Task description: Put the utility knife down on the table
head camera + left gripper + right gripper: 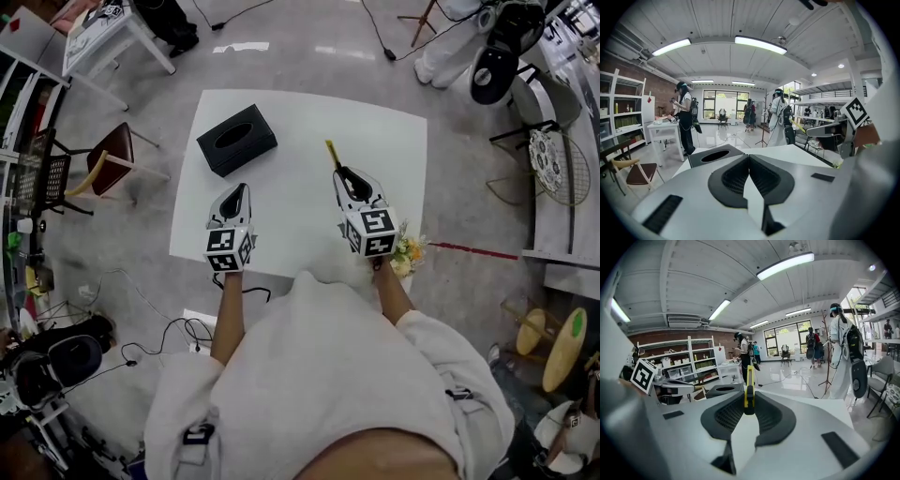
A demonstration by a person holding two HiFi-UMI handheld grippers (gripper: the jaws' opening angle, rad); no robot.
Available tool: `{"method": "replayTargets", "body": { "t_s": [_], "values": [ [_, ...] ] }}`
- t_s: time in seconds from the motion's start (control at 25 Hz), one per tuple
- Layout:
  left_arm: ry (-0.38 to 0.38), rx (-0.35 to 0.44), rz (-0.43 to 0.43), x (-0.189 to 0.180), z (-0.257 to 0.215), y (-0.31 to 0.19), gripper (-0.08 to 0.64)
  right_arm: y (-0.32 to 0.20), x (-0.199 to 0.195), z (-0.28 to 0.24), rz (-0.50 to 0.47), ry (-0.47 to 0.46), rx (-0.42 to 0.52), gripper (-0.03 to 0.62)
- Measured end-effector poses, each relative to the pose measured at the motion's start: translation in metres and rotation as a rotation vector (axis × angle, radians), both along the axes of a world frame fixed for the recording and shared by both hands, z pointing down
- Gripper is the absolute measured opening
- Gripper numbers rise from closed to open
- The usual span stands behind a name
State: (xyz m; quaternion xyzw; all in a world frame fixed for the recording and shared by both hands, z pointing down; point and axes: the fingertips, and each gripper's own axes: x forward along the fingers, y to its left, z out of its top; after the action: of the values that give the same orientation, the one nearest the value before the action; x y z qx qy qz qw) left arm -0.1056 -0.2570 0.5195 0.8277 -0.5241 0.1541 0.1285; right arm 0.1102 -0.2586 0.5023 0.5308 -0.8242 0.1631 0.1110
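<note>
A yellow and black utility knife (332,154) sticks out forward from my right gripper (341,174), whose jaws are shut on its rear end above the white table (375,131). In the right gripper view the utility knife (749,389) stands upright between the dark pads. My left gripper (239,192) hovers over the table's near left part, jaws closed tip to tip with nothing between them. In its own view the left gripper (749,157) points toward a black tissue box (716,155).
The black tissue box (236,140) lies at the table's far left. A small bunch of flowers (409,251) sits at the near right corner. A brown chair (112,159) stands left of the table. Several people and shelves are across the room.
</note>
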Motion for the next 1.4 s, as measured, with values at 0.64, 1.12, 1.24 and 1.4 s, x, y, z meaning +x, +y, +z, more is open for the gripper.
{"method": "replayTargets", "body": {
  "t_s": [0.64, 1.12, 1.24, 1.4],
  "values": [
    [0.002, -0.089, -0.038, -0.011, 0.041, -0.029, 0.018, -0.038, -0.02, 0.053, -0.04, -0.003, -0.134, 0.084],
    [0.05, -0.146, -0.001, -0.019, 0.074, -0.047, 0.018, -0.044, -0.027, 0.091, -0.01, 0.078, -0.228, 0.084],
    [0.051, -0.162, -0.001, -0.021, 0.08, -0.045, 0.018, -0.041, -0.03, 0.1, -0.021, 0.086, -0.248, 0.084],
    [0.052, -0.182, -0.001, -0.021, 0.088, -0.041, 0.018, -0.038, -0.035, 0.112, -0.035, 0.094, -0.274, 0.084]
  ]
}}
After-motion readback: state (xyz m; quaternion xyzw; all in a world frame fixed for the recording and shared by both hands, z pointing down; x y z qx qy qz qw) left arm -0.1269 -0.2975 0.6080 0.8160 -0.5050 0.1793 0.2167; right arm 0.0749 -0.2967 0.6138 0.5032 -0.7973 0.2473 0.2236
